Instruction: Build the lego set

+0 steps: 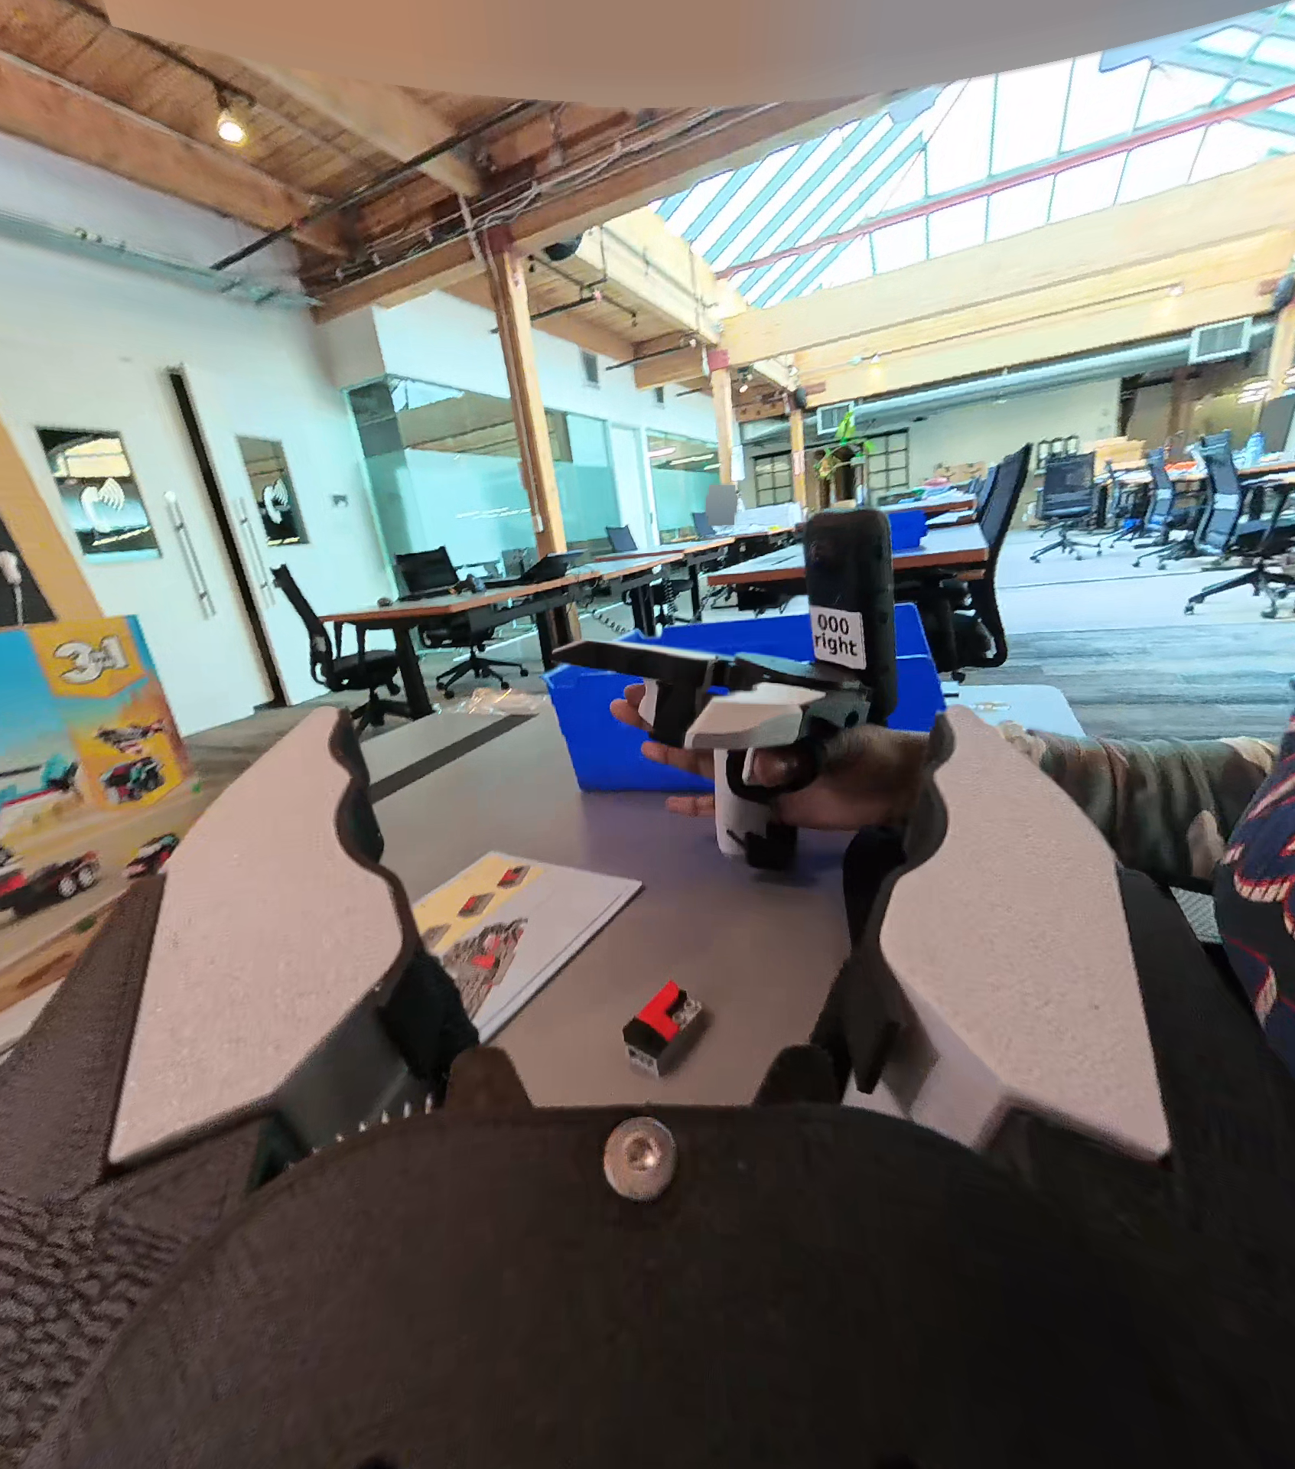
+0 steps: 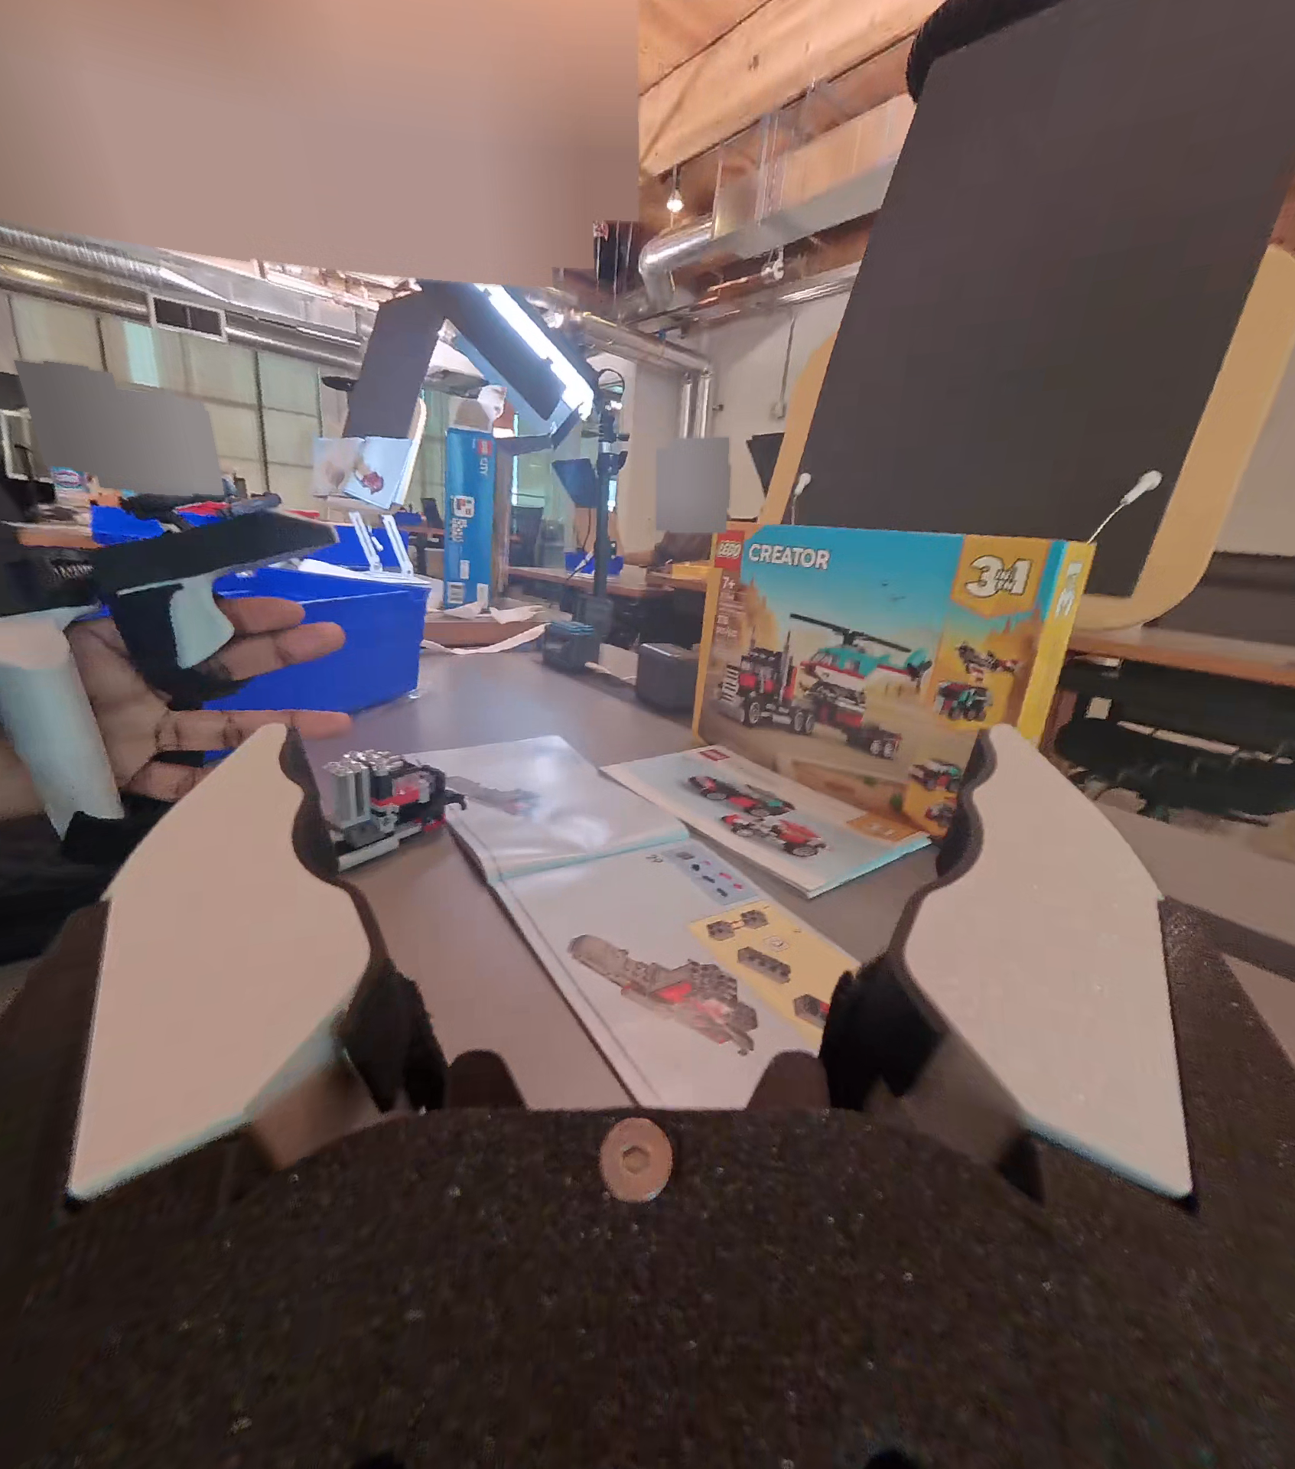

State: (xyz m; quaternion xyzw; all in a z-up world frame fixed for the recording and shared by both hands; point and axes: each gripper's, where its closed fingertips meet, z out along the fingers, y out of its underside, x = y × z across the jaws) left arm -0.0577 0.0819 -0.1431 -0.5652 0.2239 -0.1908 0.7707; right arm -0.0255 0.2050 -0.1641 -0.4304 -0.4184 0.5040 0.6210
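A small black, red and grey lego assembly point(image 1: 664, 1025) sits on the grey table, low between the fingers of my left gripper point(image 1: 644, 739). That gripper is open wide and empty, held above the table. The assembly also shows in the right wrist view point(image 2: 382, 803), left of an open instruction booklet point(image 2: 628, 890). My right gripper point(image 2: 636, 747) is open wide and empty above the booklet. Each gripper is held in a hand and shows in the other's view: the right one point(image 1: 747, 715), the left one point(image 2: 191, 572).
A blue bin point(image 1: 739, 691) stands on the table behind the right gripper. The lego box point(image 2: 882, 636) stands upright at the table's far side, with a second booklet point(image 2: 771, 819) in front of it. A person's sleeve point(image 1: 1152, 779) is at the right.
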